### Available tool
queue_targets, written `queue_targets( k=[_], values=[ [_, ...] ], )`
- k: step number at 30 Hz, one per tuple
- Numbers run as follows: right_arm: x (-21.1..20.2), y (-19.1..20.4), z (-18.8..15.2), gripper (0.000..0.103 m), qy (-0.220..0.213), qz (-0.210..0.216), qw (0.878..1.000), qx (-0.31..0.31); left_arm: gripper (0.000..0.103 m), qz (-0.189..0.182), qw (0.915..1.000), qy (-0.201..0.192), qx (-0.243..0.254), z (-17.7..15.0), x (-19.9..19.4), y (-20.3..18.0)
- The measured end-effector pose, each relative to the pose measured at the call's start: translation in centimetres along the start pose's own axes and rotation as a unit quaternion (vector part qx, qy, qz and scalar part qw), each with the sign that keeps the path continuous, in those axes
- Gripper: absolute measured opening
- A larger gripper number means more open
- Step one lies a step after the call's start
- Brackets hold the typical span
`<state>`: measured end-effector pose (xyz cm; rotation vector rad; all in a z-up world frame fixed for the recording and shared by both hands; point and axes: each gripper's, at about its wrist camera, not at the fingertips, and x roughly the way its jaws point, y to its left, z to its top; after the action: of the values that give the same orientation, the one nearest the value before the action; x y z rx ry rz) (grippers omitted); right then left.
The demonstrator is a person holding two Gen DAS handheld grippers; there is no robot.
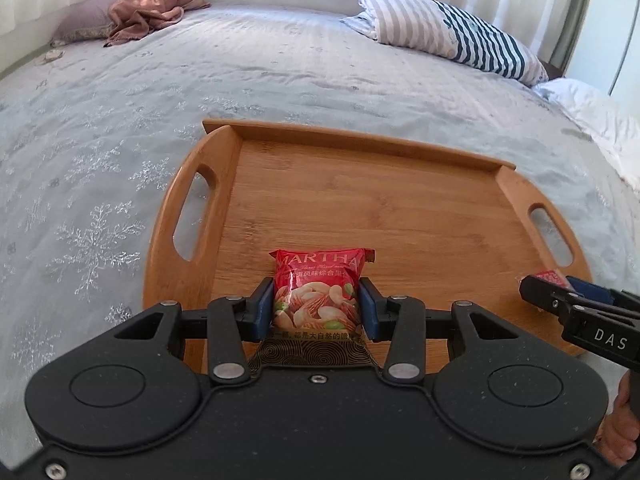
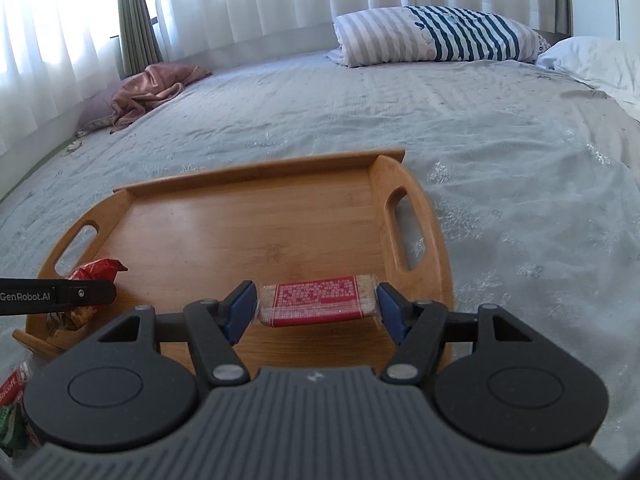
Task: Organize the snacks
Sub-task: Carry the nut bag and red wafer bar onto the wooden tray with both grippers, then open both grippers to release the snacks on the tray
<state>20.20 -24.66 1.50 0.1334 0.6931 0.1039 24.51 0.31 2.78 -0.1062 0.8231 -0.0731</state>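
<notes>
A wooden tray (image 1: 400, 208) with two handle slots lies on the bed. My left gripper (image 1: 316, 304) is shut on a red bag of mixed nuts (image 1: 318, 292), held upright over the tray's near edge. My right gripper (image 2: 316, 308) is shut on a red-labelled cracker pack (image 2: 318, 300), gripped by its two ends and held crosswise over the tray (image 2: 248, 224). In the left wrist view the right gripper (image 1: 556, 286) comes in at the right edge with the cracker pack (image 1: 550, 277). In the right wrist view the nut bag (image 2: 94, 270) shows at the left.
The bed has a grey snowflake-patterned cover (image 1: 100, 160). A striped folded quilt (image 2: 440, 34) and a white pillow (image 2: 596, 64) lie at the far right, a pink cloth on a pillow (image 1: 148, 8) at the far left. More snack packs (image 2: 12, 412) lie near the tray's left corner.
</notes>
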Motion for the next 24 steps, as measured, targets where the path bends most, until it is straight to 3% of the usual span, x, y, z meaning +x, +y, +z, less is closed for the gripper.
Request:
queue_targets(
  k=[9,17,24],
  values=[
    [0.8,0.7,-0.1,0.069,0.002,-0.012,1.000,-0.016,0.042,0.015,0.9990,-0.012,0.040,-0.5,0.5,-1.2],
    [0.9,1.0,-0.4,0.070,-0.002,-0.019,0.999,-0.030,0.043,0.018,0.9987,-0.013,0.047,-0.5,0.7,-1.5],
    [0.7,0.8,-0.5,0.084,-0.007,-0.006,1.000,-0.020,0.049,0.027,0.9984,-0.015,0.048,-0.5,0.6,-1.4]
  ],
)
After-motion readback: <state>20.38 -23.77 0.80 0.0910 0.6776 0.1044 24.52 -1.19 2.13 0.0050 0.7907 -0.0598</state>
